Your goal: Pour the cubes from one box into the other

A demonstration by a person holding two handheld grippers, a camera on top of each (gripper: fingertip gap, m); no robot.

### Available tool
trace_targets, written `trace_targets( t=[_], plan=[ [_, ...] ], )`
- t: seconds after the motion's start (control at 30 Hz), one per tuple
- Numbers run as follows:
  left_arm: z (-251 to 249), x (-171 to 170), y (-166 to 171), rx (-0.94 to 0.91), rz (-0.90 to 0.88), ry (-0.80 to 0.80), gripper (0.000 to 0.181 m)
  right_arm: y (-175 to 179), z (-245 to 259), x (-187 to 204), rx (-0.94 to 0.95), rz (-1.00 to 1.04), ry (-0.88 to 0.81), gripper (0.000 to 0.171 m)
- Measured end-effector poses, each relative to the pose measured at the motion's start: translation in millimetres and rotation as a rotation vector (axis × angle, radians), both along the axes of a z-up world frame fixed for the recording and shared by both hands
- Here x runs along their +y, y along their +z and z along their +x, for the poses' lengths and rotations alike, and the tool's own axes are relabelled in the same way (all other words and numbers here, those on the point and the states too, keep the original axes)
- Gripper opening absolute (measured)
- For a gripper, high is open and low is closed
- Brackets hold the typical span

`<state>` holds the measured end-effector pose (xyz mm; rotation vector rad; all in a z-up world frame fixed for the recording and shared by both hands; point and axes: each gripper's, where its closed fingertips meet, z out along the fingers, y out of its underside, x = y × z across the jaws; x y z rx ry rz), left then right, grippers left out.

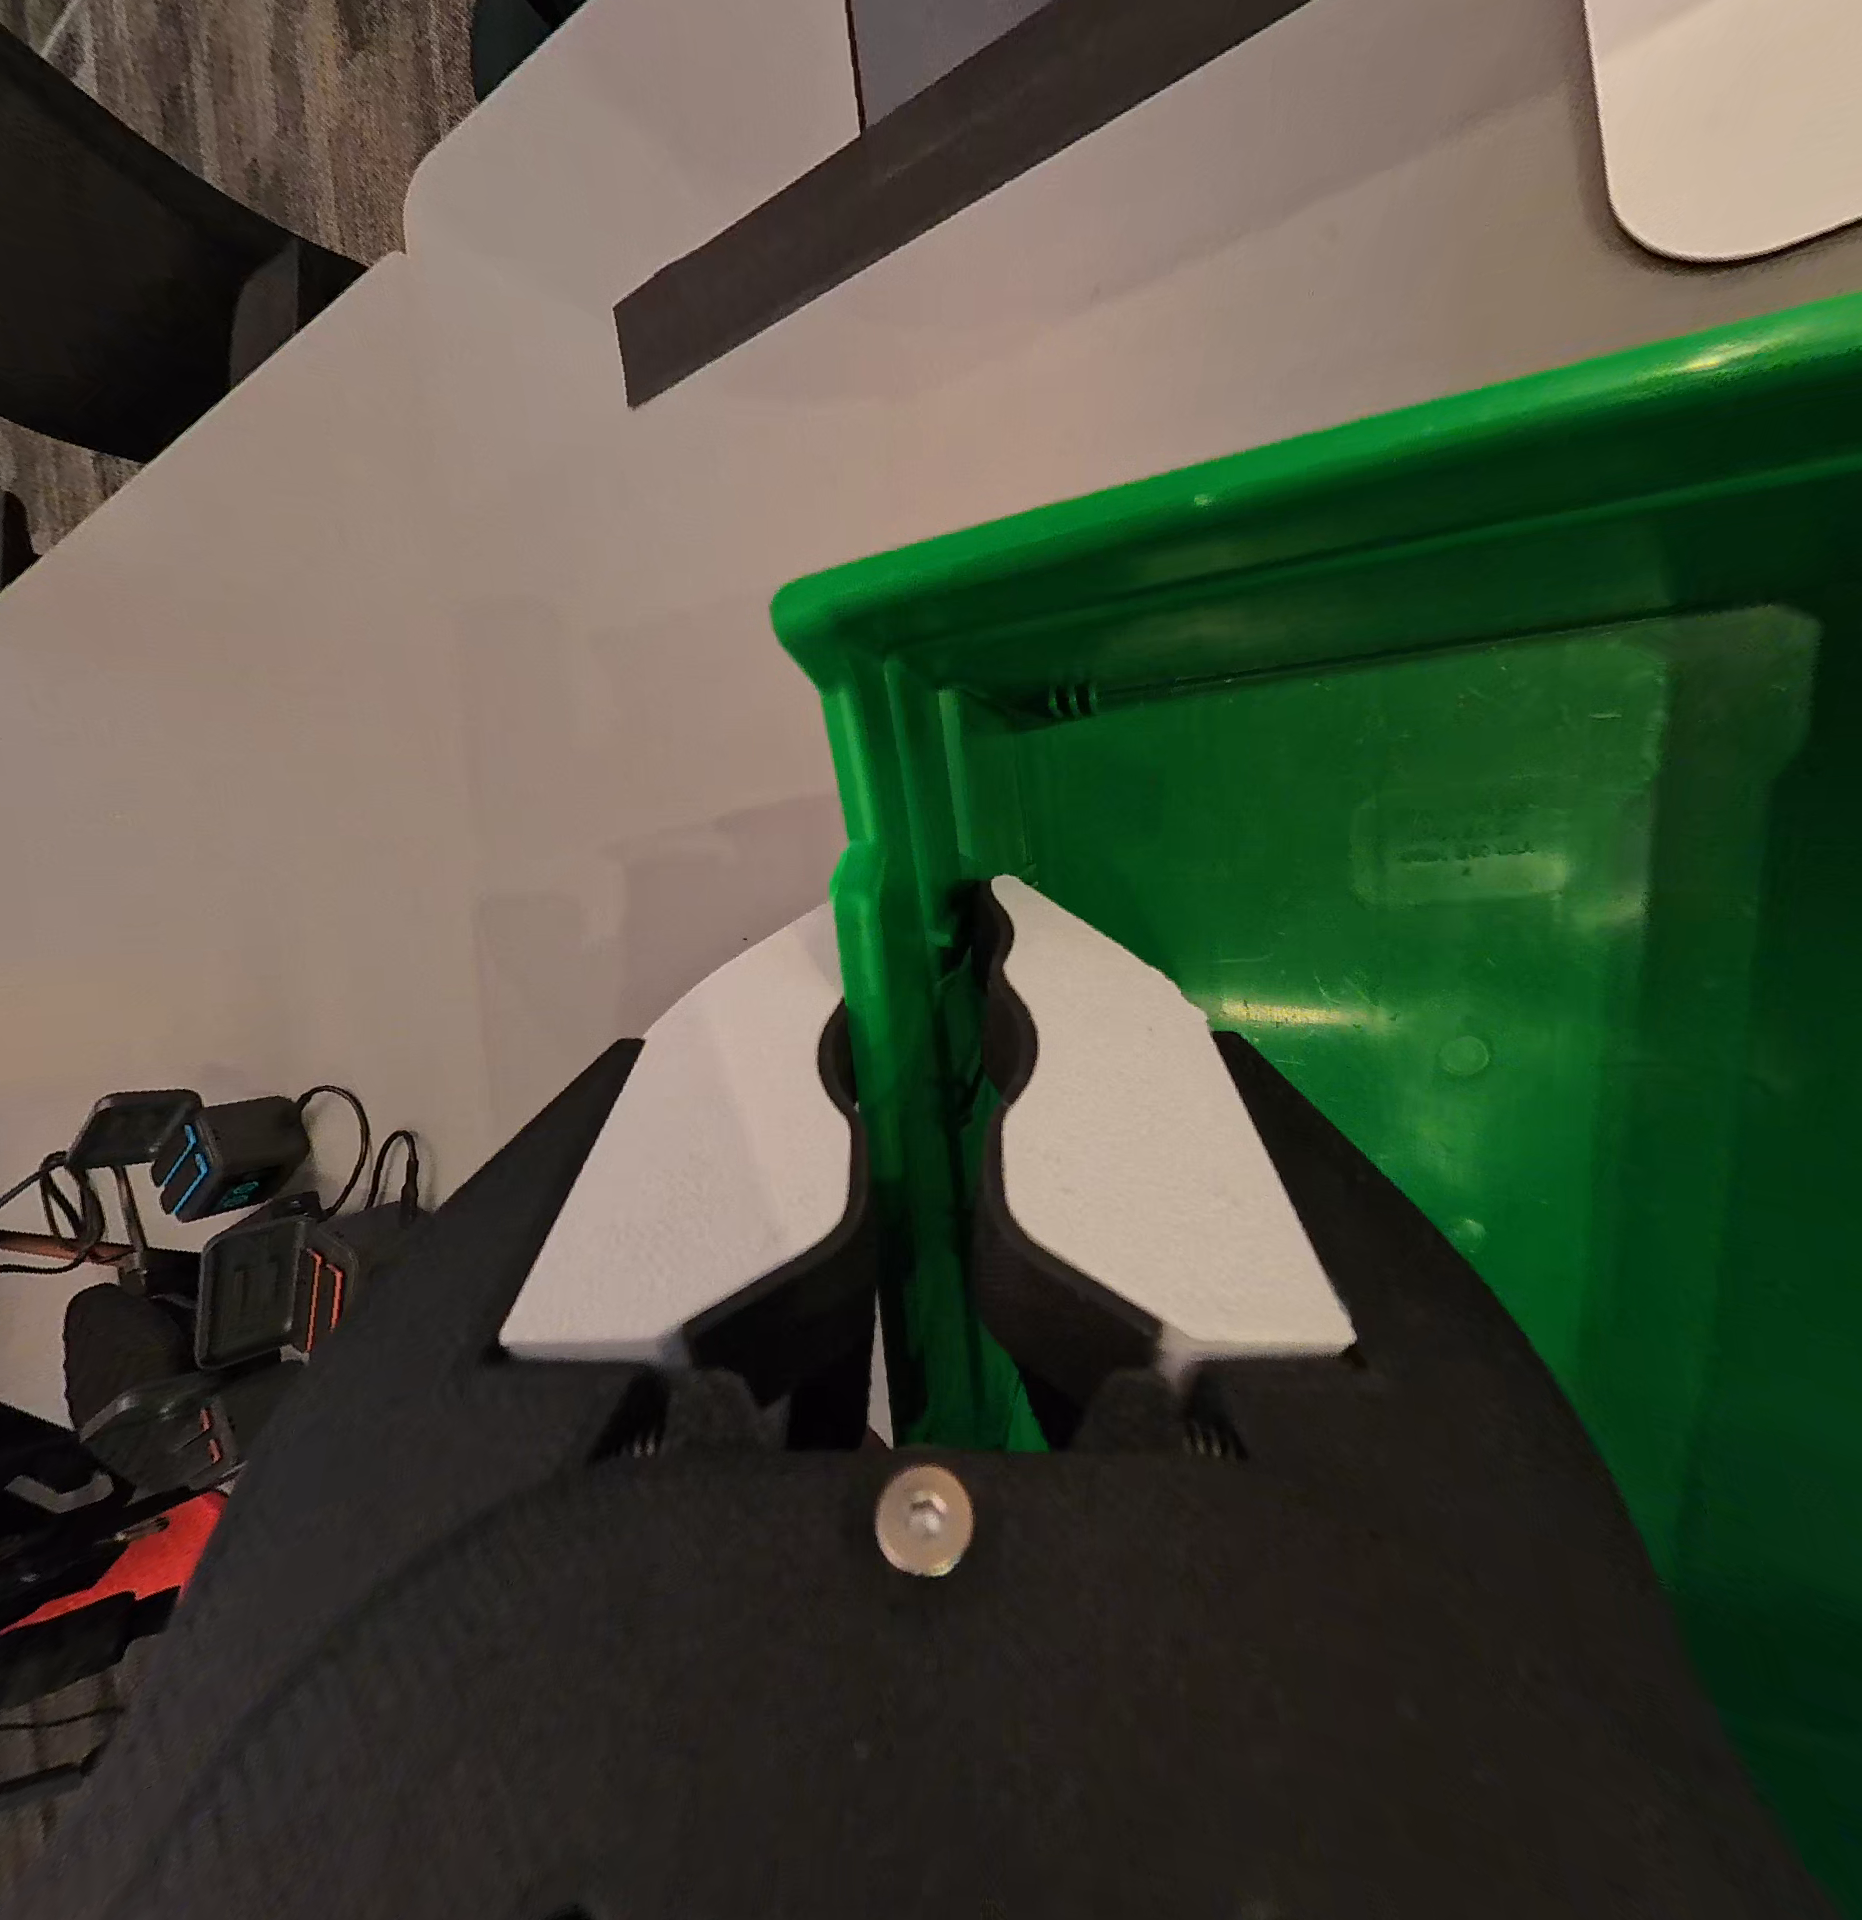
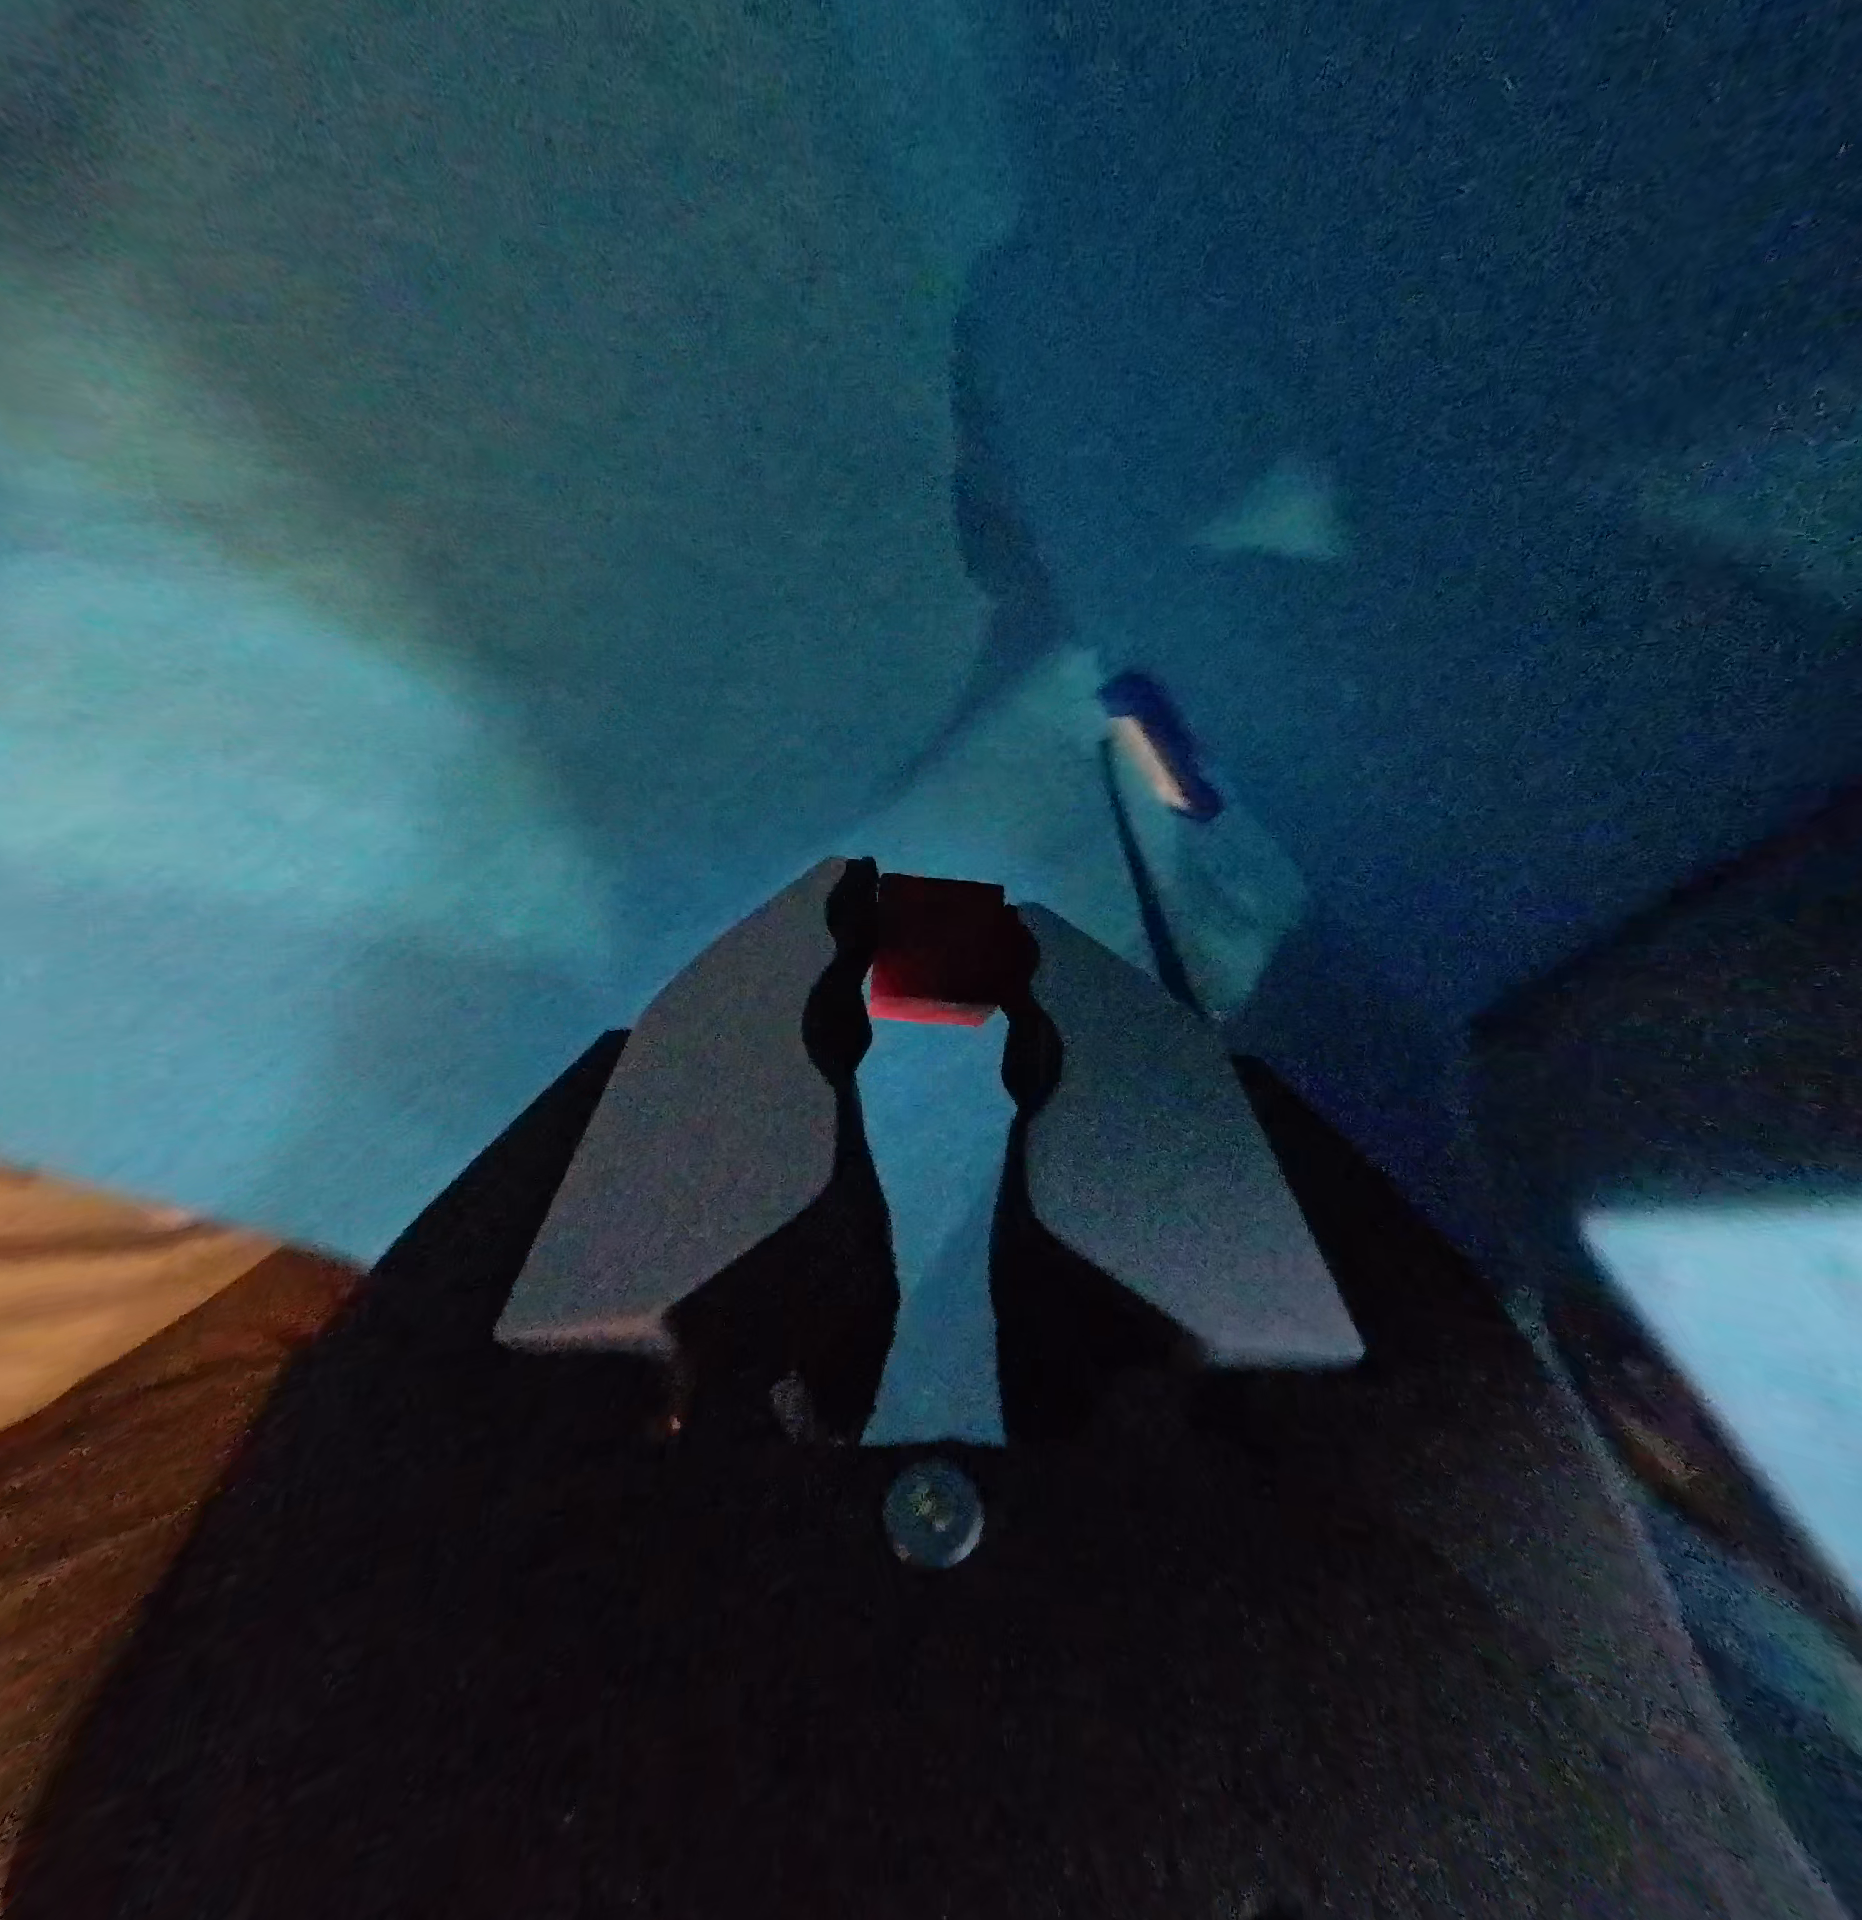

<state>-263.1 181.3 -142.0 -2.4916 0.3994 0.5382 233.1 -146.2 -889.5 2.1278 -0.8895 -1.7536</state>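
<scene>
In the left wrist view my left gripper (image 1: 922,920) is shut on the side wall of a green box (image 1: 1426,935), one finger outside and one inside. The box is tipped, so its bare inside faces the camera; no cubes show in it. In the right wrist view, which is dark and blurred, my right gripper (image 2: 937,899) is shut on a small red cube (image 2: 937,961) at its fingertips. Blue walls of the other box (image 2: 387,520) surround it closely.
The green box is over a white table (image 1: 387,727) with a dark strip (image 1: 906,208) and a white flat object (image 1: 1737,125) at the far side. Battery chargers and cables (image 1: 231,1195) lie at the lower left. A wooden surface (image 2: 96,1351) shows beside the blue box.
</scene>
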Motion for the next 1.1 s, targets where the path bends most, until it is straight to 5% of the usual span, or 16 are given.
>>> trace_targets(
  t=[0.03, 0.3, 0.67, 0.8, 0.93, 1.1],
  plan=[
    [-1, 1, -1, -0.002, -0.003, 0.0, 0.017, 14, 11, 5, -0.003, 0.038, -0.02, 0.018],
    [-16, -6, -7, -0.089, -0.013, 0.051, 0.014, 184, 74, -5, -0.04, 0.329, -0.013, 0.018],
    [-32, -25, -6, -0.347, 0.008, 0.1, 0.005, 434, 48, -164, 0.096, 0.536, 0.164, 0.017],
    [-36, -29, -13, -0.416, 0.017, 0.091, 0.005, 519, 49, -193, 0.101, 0.654, 0.196, 0.017],
    [-34, -31, -14, -0.477, 0.02, 0.056, 0.004, 612, 58, -169, -0.006, 0.875, 0.22, 0.017],
    [-22, -29, -6, -0.521, 0.036, -0.003, 0.004, 727, 36, -81, -0.187, 1.27, 0.258, 0.017]
  ],
)
